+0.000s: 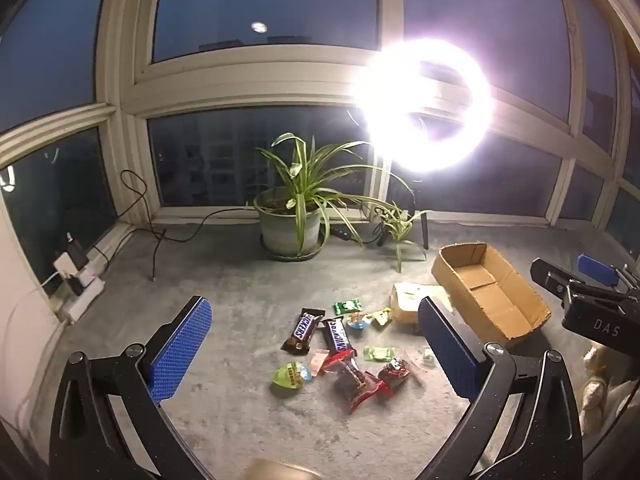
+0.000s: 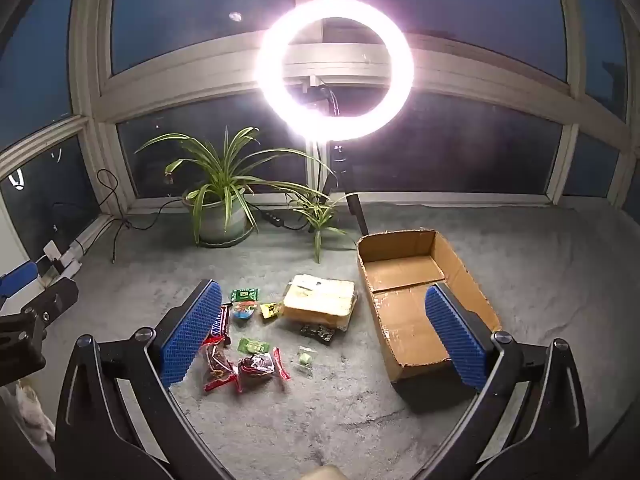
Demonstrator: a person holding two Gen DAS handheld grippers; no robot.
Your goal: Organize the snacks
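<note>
Several snacks lie scattered on the grey carpet: two Snickers bars [image 1: 305,329] [image 1: 338,335], red-wrapped packets [image 1: 360,384] [image 2: 218,364], small green candies [image 1: 378,353] [image 2: 252,346], a green egg-shaped packet [image 1: 291,375] and a pale yellow pack [image 2: 320,300]. An open, empty cardboard box [image 2: 416,300] [image 1: 488,292] stands to their right. My left gripper [image 1: 316,344] is open above the snacks and holds nothing. My right gripper [image 2: 324,328] is open above the snacks and the box edge, holding nothing.
A potted spider plant [image 1: 292,220] [image 2: 222,208] and a bright ring light [image 2: 335,68] on a stand are at the back by the windows. A power strip [image 1: 80,280] with cables lies at the left wall. The right gripper's body [image 1: 580,300] shows at the right.
</note>
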